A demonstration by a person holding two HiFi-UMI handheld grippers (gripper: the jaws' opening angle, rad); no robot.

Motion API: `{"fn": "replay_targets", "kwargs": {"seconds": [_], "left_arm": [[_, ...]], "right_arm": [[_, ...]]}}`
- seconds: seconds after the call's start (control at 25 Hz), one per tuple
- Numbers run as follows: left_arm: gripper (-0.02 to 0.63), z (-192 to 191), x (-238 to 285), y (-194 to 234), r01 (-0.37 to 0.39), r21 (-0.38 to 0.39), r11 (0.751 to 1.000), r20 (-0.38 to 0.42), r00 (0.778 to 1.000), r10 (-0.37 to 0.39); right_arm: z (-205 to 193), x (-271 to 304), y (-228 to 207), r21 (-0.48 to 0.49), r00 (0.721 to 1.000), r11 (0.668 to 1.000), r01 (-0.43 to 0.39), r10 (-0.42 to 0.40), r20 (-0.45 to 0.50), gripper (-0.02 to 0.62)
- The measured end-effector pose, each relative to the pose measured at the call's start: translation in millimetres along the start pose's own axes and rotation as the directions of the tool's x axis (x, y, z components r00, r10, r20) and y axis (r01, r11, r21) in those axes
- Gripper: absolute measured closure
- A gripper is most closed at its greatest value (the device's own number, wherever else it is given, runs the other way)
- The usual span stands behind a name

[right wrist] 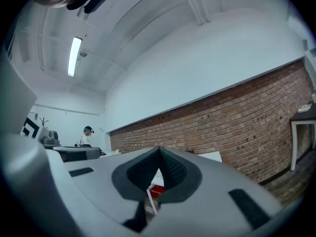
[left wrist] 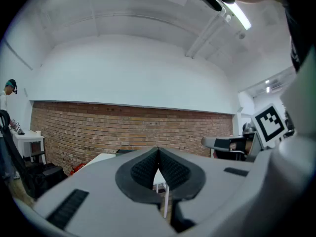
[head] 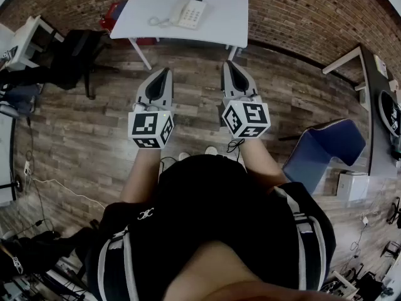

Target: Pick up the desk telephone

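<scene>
- Your left tool (head: pixel 165 72) is fully closed, its pads pressed together with nothing between them, and you hold it level above the wooden floor (head: pixel 81 137).
- Your right tool (head: pixel 230 65), just beside it, is also closed and empty.
- Ahead, well apart from both tools, stands the white table (head: pixel 225 17).
- The desk telephone (head: pixel 190 12) lies on that table, with its cord curling at its left.

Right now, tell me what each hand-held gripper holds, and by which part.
Nothing. The left hand-held gripper and the right hand-held gripper are both shut and empty; the desk telephone sits untouched on the white table ahead.
</scene>
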State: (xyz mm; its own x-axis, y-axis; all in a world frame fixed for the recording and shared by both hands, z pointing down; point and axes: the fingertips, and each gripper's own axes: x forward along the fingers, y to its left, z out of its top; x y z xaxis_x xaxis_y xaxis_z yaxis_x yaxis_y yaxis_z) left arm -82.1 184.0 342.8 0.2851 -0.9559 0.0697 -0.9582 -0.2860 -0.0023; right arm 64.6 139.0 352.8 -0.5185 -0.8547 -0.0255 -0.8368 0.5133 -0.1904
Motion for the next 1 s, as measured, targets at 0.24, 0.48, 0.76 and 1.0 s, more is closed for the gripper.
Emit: {"fn": "replay_targets", "kwargs": {"seconds": [0.24,0.48,0.76,1.0], "left_arm": [[0.604,-1.8,-6.4,-10.0,0.024,-0.027,0.999,-0.012,1.0,-0.025],[0.604,-1.3,2.8,-12.4,0.042,-0.125,0.991,-0.014,0.999,-0.044],[0.604,-2.3,22.6,-24.7,0.031,-0.093,0.995,-0.029,0.999,-0.034],[0.604,-6.6,34.0,-40.0,-0.01,-0.098,0.995,-0.022,1.0,0.008]], "right_arm": [[3.2,-8.5,6.6,0.01,0.999,0.999,-0.032,0.032,0.009,0.597],[3.1,-7.6,4.8,0.009,0.998,0.998,-0.058,0.058,-0.001,0.597],[6.5,-1.7,-13.7,-0.027,0.999,0.999,-0.046,0.047,0.006,0.597],[3.0,-1.6,-35.3,-0.062,0.998,0.996,-0.056,0.057,0.015,0.597]]}}
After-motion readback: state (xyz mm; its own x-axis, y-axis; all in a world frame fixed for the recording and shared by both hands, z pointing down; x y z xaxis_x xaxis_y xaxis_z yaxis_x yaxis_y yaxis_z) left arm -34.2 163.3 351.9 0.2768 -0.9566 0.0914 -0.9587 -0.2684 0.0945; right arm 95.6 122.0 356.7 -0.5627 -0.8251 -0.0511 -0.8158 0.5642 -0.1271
